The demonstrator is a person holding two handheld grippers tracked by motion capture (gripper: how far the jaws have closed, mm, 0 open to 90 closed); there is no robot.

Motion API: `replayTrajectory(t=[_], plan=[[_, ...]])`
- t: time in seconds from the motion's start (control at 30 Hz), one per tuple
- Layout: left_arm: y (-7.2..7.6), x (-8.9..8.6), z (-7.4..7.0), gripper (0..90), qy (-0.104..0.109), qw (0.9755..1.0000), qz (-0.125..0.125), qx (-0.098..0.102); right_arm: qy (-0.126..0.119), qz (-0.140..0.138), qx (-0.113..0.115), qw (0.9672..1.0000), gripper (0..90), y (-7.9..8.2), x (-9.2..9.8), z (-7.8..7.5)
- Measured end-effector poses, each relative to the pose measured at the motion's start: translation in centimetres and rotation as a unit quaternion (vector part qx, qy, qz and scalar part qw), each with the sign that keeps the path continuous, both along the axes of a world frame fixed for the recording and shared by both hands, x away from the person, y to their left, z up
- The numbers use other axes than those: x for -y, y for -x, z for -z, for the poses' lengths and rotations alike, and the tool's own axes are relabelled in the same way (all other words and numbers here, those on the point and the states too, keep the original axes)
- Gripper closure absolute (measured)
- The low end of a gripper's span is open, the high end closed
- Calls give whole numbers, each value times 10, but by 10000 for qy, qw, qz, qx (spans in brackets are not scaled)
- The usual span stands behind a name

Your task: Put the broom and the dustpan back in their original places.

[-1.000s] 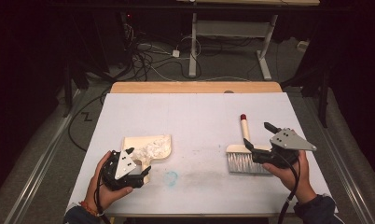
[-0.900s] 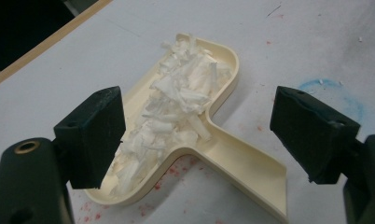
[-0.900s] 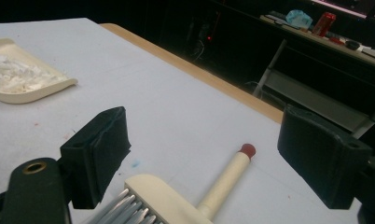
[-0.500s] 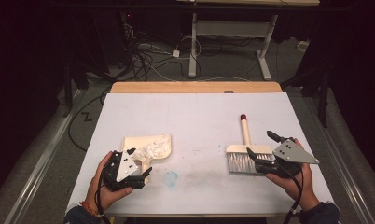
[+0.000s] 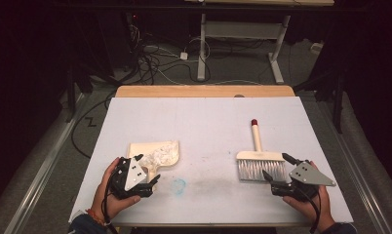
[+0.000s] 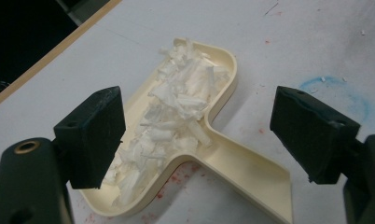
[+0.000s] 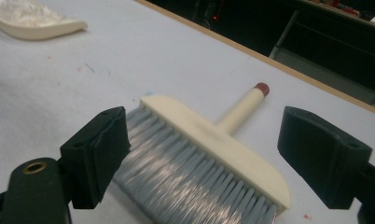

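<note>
Left gripper (image 5: 144, 179): positioned at the near left of the white table (image 5: 204, 122), held in the person's left hand (image 5: 111, 195). In the left gripper view its jaws stand wide apart and grip nothing; the cream dustpan (image 6: 213, 154) lies flat on the table between and beyond them, untouched by either pad. The pan's handle runs toward the near right of that view. The pan holds a heap of white paper shreds (image 6: 176, 112), piled against its rear wall. In the high view the dustpan (image 5: 155, 155) sits just beyond the left gripper, with the shreds (image 5: 161, 155) toward its right side.

Centre: a faint blue smudge (image 5: 178, 184) marks the table near the front edge, to the right of the dustpan.

Right: the hand brush (image 5: 259, 158) lies flat on the table, grey bristles toward the near edge, cream handle with red tip pointing to the far side. The right gripper (image 5: 277, 170) is at the near right, in the person's right hand (image 5: 306, 202), just beside the bristles. In the right gripper view its jaws are fully spread and empty; the brush (image 7: 213, 149) lies between and ahead of them, not clamped.
</note>
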State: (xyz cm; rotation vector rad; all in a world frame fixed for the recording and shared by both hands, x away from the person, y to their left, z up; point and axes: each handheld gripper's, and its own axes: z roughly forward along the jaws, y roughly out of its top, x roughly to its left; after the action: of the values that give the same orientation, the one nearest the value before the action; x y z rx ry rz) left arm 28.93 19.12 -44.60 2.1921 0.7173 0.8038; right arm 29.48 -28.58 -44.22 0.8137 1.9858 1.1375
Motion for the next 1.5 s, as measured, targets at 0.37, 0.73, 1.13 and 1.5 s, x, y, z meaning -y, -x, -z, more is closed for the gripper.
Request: replayTrajectory(t=[0.37,0.73,1.13,1.5], plan=[[2,3,3,170,-131,9999,-3,25,159,-99,41,9998,171,8,-3,3],[4,4,4,170,-145,9999,94,-6,144,-26,121,9998,171,10,-2,-2],[2,5,5,170,-213,9997,93,-20,206,-43,150,9997,170,12,-2,-2],[-1,7,5,170,-213,9997,111,-55,291,-47,103,9995,170,11,-3,1]])
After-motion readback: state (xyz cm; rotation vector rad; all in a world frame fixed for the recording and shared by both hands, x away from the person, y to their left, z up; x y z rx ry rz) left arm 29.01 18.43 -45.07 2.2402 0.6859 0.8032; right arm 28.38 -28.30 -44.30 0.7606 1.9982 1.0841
